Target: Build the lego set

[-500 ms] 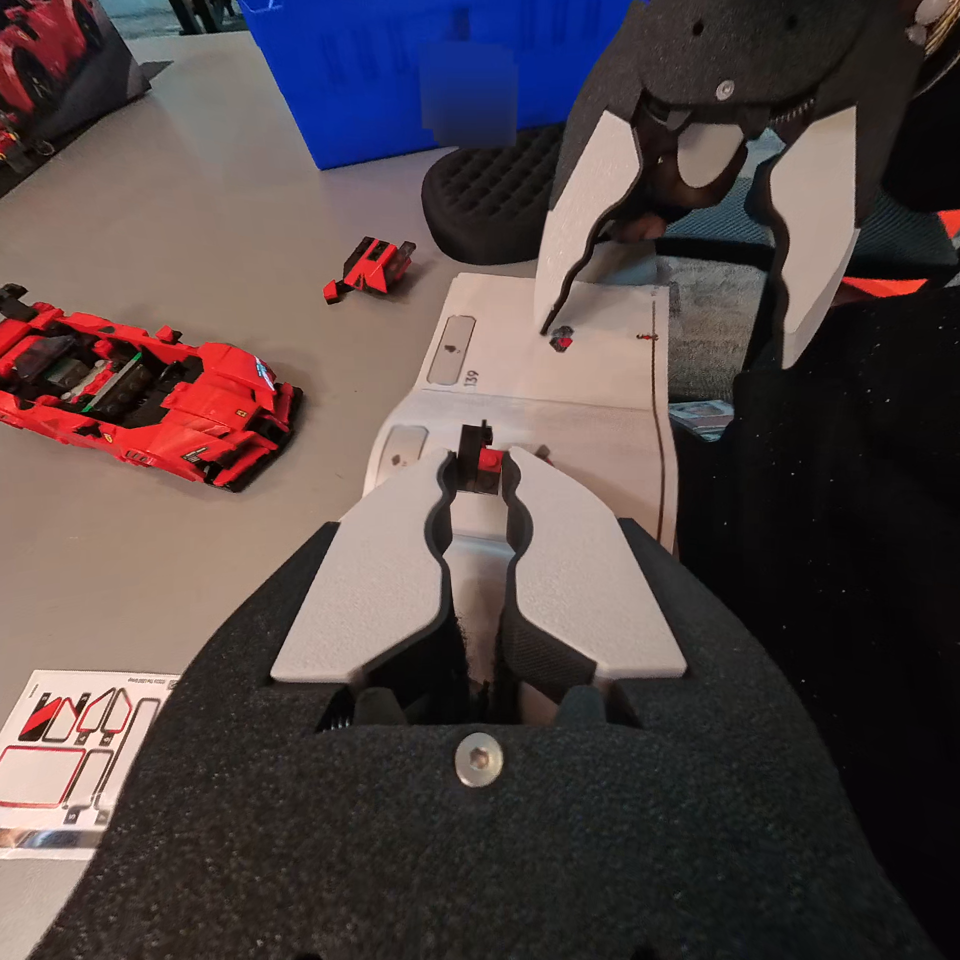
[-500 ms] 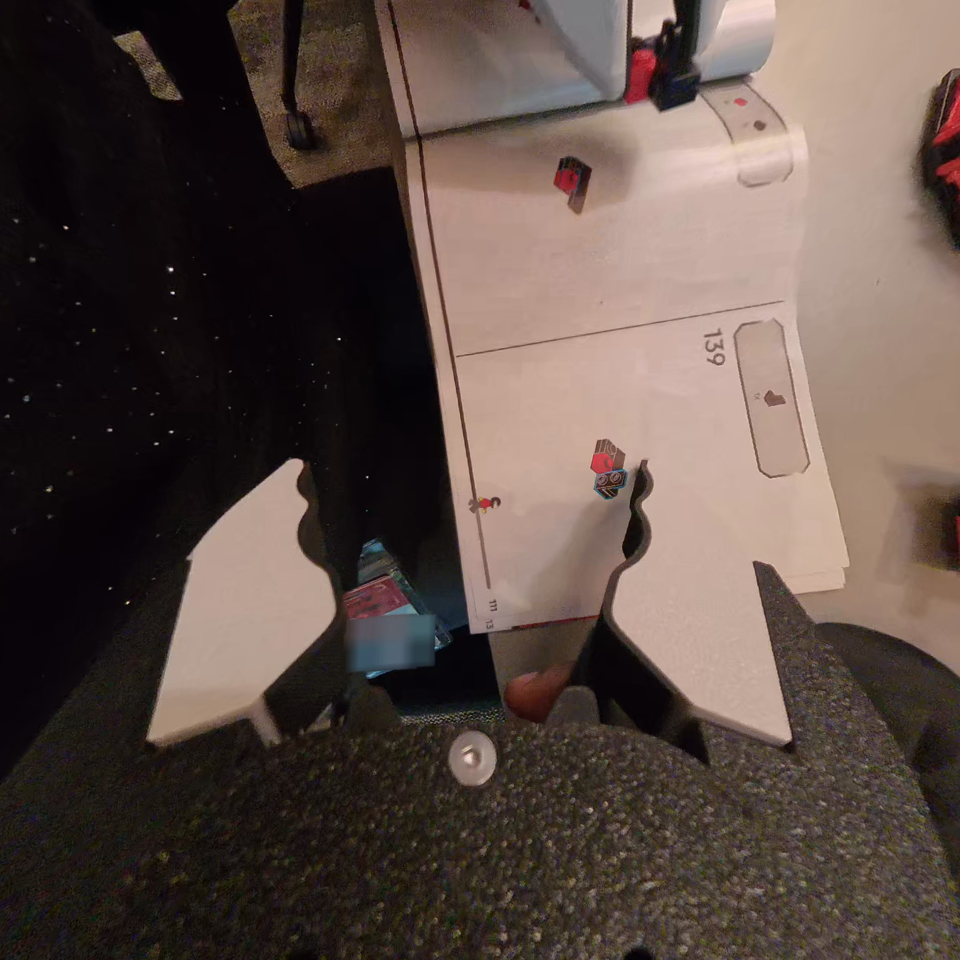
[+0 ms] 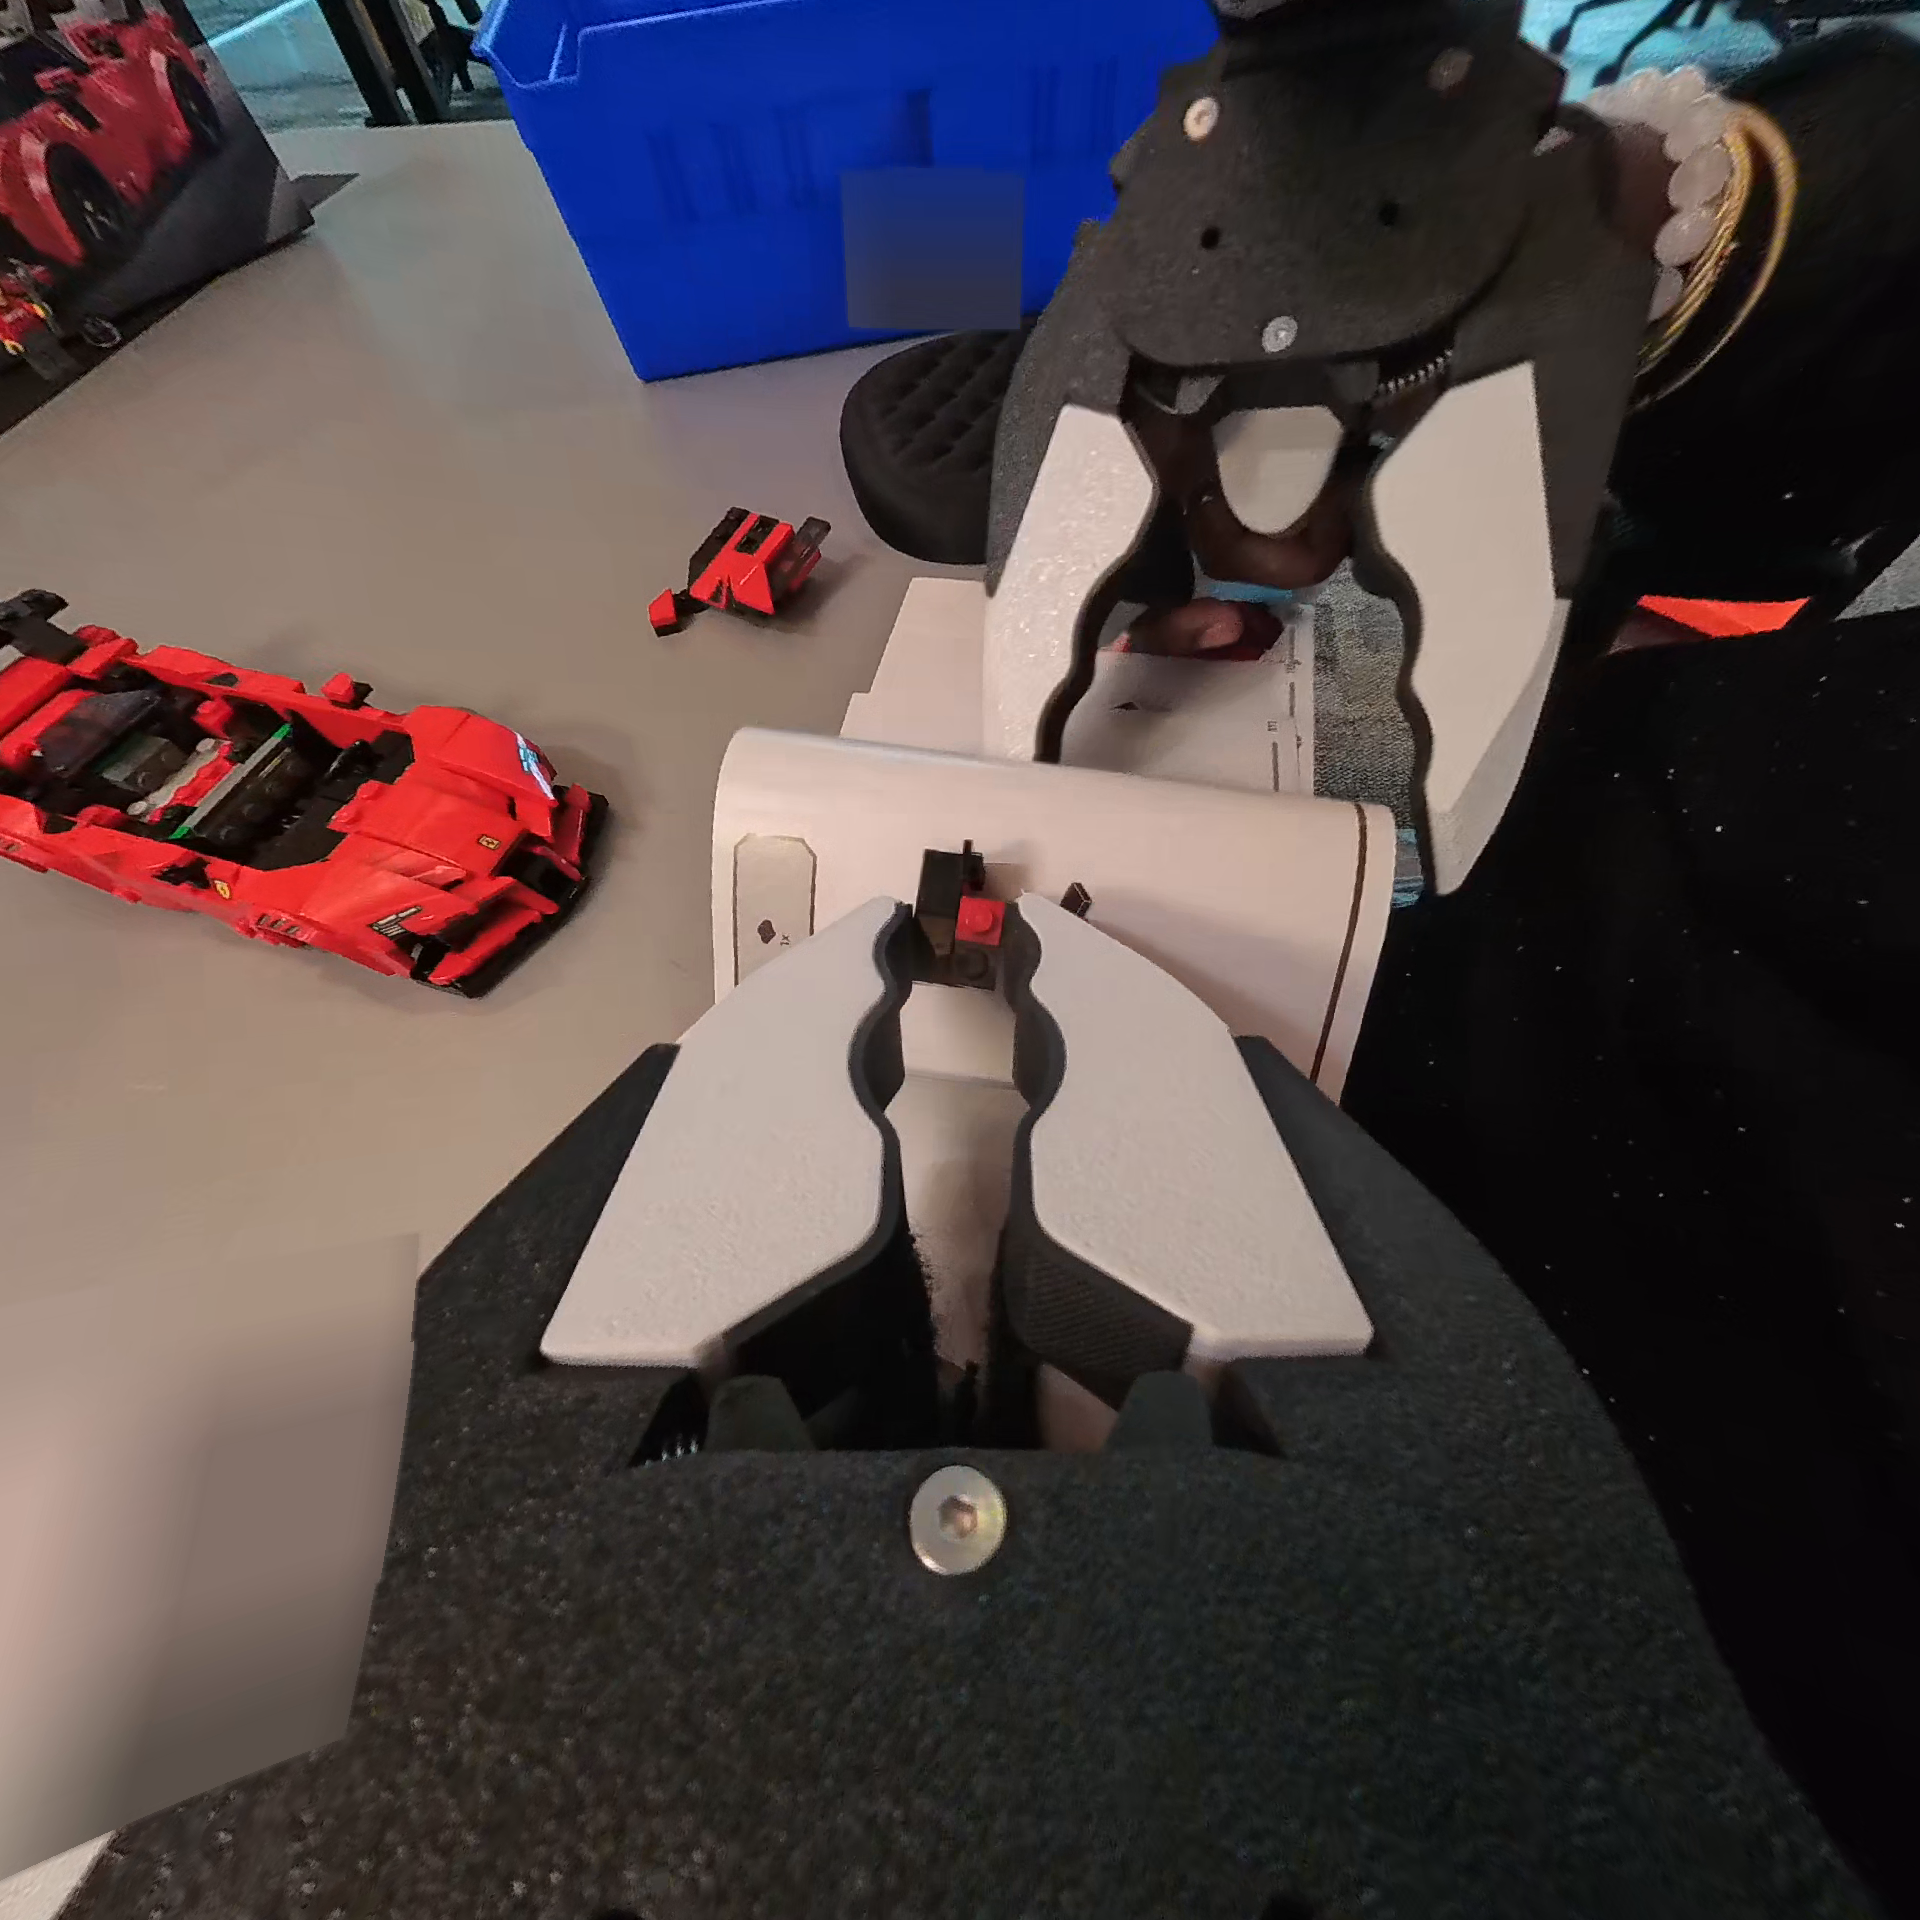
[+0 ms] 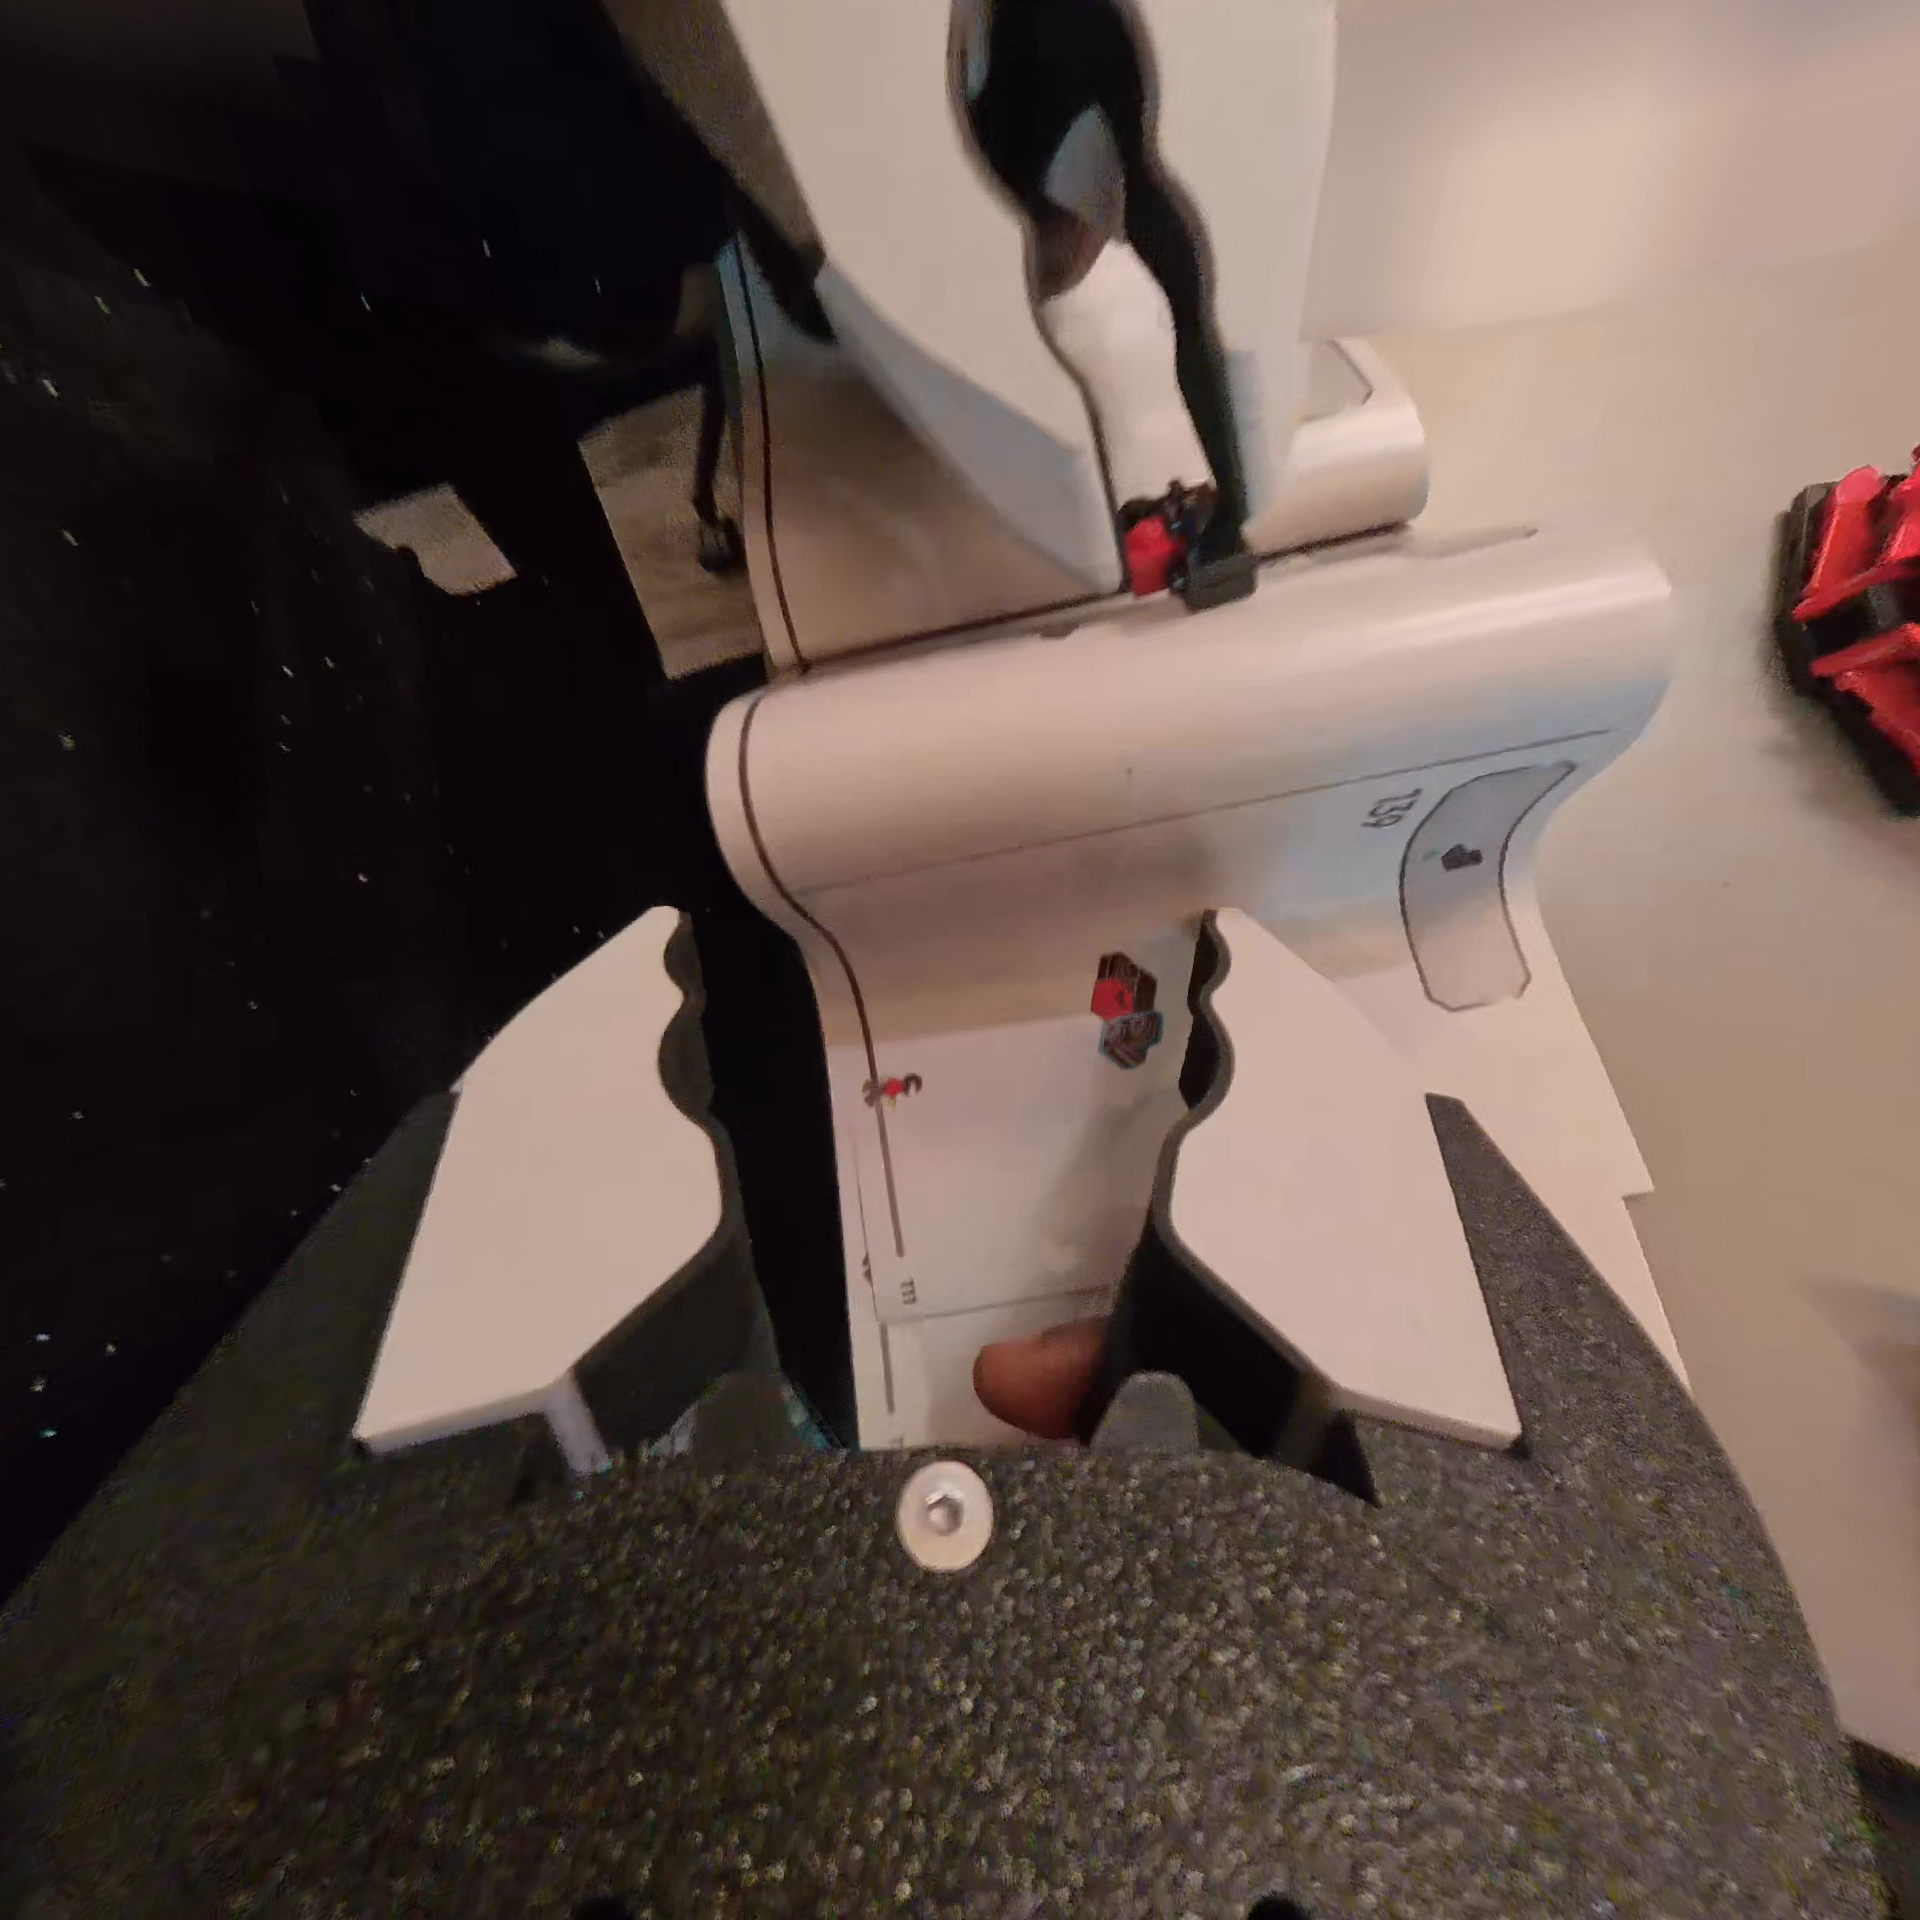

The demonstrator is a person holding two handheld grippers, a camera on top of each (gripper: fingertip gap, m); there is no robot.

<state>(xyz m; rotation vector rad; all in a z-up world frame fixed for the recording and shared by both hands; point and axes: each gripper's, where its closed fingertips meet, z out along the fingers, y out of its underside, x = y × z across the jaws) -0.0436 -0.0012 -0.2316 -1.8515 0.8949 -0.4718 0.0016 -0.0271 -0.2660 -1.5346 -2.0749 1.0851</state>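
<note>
My left gripper (image 3: pixel 958 920) is shut on a small red and black lego piece (image 3: pixel 977 922) and holds it over the white instruction booklet (image 3: pixel 1143 862). It also shows at the top of the right wrist view (image 4: pixel 1174 551), with the piece (image 4: pixel 1148 540) between its tips. My right gripper (image 4: pixel 945 935) is open and empty, straddling the booklet's edge, where a page (image 4: pixel 1195 707) curls up in a roll. In the left wrist view the right gripper (image 3: pixel 1247 779) faces me just beyond the rolled page. The red lego car (image 3: pixel 291 821) lies on the table to the left.
A small red and black sub-assembly (image 3: pixel 743 566) lies between car and booklet and shows in the right wrist view (image 4: pixel 1860 623). A blue bin (image 3: pixel 831 177) and a black foam pad (image 3: pixel 925 436) stand behind. The set's box (image 3: pixel 94 156) is far left. A fingertip (image 4: pixel 1039 1382) rests on the booklet.
The booklet page has lifted and rolled toward my left gripper. My right gripper has moved forward over the booklet. My left gripper still holds the piece in about the same place.
</note>
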